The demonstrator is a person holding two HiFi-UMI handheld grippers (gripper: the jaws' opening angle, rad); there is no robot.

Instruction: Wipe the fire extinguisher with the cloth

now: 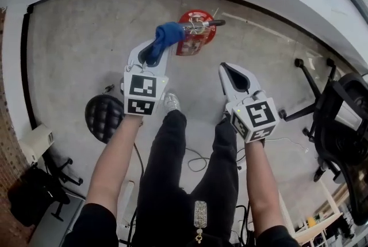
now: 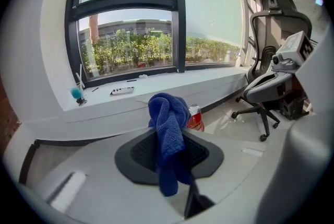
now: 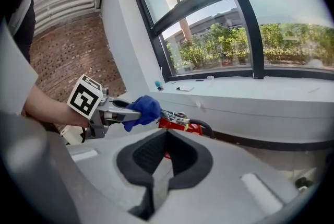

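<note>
Concrete floor (image 1: 75,50) below window | clenching left gripper (image 1: 152,54) on cloth (image 1: 168,34), hovering it at extinguisher (image 1: 195,38) top | holding right gripper (image 1: 230,74) closed, empty, farther back | facing extinguisher standing upright, just right of cloth | judging left nearer, wiping down its vertical axis

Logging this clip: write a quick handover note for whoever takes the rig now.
Left tool: shut on the blue cloth, held at the top of the fire extinguisher; contact unclear.
Right tool: shut, empty, off to the side.
The extinguisher stands on the floor.
Done: cloth in grip.
Left: wipe the red body, as far as this shows.
</note>
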